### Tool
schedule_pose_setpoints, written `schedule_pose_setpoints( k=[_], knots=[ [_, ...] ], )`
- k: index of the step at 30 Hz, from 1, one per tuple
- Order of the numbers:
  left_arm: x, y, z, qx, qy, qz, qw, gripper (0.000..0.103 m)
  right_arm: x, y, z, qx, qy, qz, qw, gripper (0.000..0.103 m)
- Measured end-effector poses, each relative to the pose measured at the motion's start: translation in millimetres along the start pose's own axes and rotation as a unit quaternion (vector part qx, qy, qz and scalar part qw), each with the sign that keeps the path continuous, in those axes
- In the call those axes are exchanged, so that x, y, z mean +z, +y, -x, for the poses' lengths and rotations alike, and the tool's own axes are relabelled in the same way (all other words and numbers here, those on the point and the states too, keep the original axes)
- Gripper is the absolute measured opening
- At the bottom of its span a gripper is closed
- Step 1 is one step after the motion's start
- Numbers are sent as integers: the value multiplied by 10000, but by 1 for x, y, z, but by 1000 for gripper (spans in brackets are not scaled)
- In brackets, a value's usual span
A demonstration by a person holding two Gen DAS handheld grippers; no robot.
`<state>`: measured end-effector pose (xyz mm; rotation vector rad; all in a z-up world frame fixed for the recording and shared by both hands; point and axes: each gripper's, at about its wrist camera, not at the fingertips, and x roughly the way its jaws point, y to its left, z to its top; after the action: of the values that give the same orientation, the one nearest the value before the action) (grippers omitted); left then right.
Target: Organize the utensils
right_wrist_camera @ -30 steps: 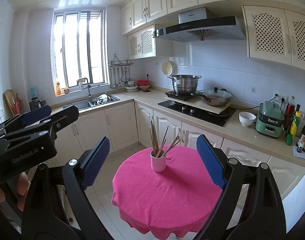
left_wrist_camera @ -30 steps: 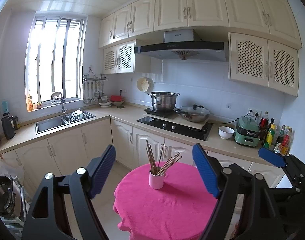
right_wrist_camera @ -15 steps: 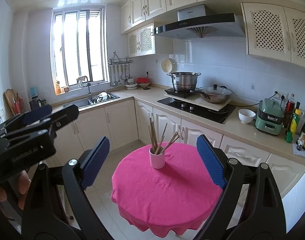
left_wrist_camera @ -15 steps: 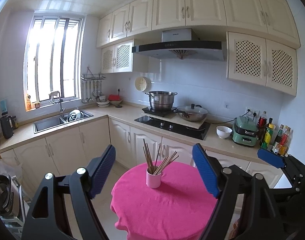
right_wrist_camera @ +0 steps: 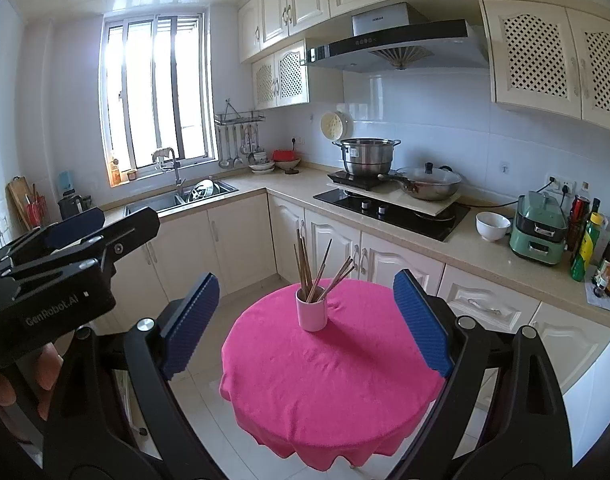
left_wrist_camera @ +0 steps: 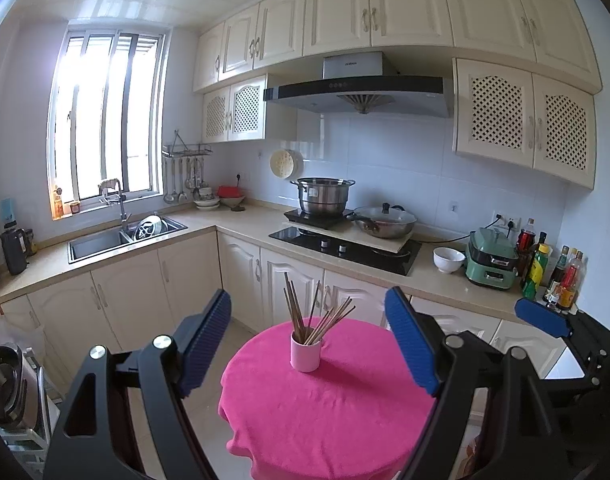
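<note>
Left claw (left_wrist_camera: 308,342), right claw (right_wrist_camera: 307,322): black frames, ribbed blue pads, silver screws; "GenRobot.AI" marking.

Left gripper (left_wrist_camera: 309,344) jaws wide apart; pink cup (left_wrist_camera: 305,351) of chopsticks (left_wrist_camera: 313,316) upright on round table (left_wrist_camera: 325,408).

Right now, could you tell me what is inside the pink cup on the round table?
The pink cup holds a loose bundle of brown chopsticks that lean apart and stick out above its rim. Their lower ends and the bottom of the cup are hidden by its wall.
</note>
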<state>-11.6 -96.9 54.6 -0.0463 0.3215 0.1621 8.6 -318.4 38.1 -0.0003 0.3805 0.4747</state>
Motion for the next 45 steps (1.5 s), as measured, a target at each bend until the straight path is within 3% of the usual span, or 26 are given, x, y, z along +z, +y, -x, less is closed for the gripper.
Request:
schedule_pose_setpoints(
  k=[20, 45],
  knots=[
    [-8, 9, 0, -32, 88, 79, 9999, 78, -1, 0, -3, 5, 98, -50, 9999, 87],
    [-10, 52, -1, -335, 96, -68, 9994, 78, -9, 48, -14, -198, 136, -148, 9996, 87]
  ],
)
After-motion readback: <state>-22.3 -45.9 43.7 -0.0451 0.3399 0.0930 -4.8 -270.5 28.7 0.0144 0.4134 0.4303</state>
